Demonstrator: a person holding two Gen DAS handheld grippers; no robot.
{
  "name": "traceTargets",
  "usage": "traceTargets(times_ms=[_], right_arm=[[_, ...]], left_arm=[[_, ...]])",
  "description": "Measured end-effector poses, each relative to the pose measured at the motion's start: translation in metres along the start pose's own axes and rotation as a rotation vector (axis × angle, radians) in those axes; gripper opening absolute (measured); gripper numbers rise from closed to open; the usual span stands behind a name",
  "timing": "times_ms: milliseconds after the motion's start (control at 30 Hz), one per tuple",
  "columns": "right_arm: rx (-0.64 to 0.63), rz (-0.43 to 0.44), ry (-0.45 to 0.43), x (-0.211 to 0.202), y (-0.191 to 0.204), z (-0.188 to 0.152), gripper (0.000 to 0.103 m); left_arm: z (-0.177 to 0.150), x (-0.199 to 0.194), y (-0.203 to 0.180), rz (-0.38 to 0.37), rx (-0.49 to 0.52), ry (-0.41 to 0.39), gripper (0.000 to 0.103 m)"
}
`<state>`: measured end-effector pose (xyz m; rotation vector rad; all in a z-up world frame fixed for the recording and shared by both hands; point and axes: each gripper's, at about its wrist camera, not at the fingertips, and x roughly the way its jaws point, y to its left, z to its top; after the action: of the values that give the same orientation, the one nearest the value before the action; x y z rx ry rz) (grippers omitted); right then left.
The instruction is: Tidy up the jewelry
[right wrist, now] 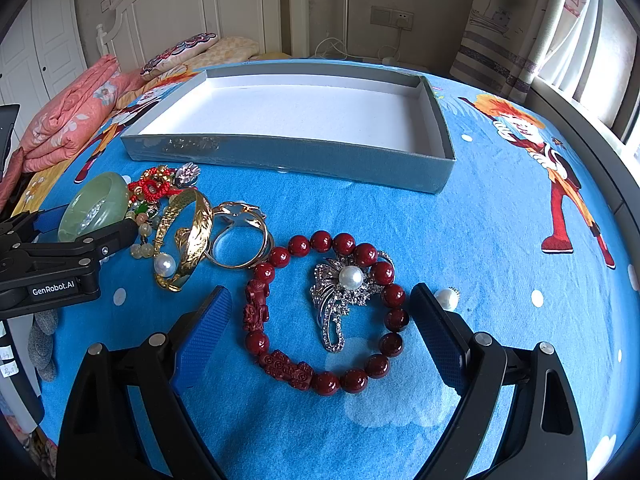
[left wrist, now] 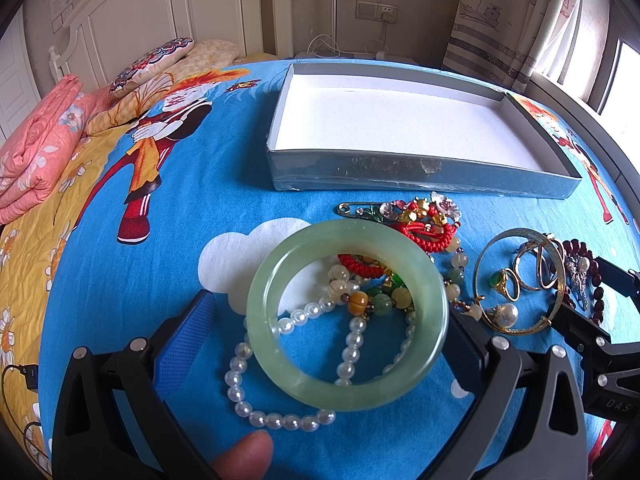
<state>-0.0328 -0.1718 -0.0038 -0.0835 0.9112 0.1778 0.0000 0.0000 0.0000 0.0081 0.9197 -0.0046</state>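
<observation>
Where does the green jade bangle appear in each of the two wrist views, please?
Left wrist view: the green jade bangle fills the lower centre, between the left gripper's open fingers.
Right wrist view: it sits at the left edge, partly behind the left gripper.
Shared landmark: the grey box beyond the jewelry.

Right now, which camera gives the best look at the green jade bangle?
The left wrist view: the green jade bangle fills the middle, its whole ring visible between the open left tongs. The right wrist view shows it small, at the far left edge, partly hidden.
</observation>
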Motion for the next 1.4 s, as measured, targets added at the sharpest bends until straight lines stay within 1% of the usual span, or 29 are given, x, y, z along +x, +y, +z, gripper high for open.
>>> traceTargets(times_ms=[1233, 1400], right_arm=[[0.000, -0.001, 0.000, 0.0015, 0.0003, 0.0014, 0.087], [-0.027, 0.029, 0.001, 0.0044, 0.0002, 0.0078, 0.087]], left_arm=[[0.0000, 0.0000, 0.0000, 0.000, 0.000, 0.000, 0.101], [-0.0001, -0.0003, -0.0003, -0.005, 0.008, 0.000, 0.101]])
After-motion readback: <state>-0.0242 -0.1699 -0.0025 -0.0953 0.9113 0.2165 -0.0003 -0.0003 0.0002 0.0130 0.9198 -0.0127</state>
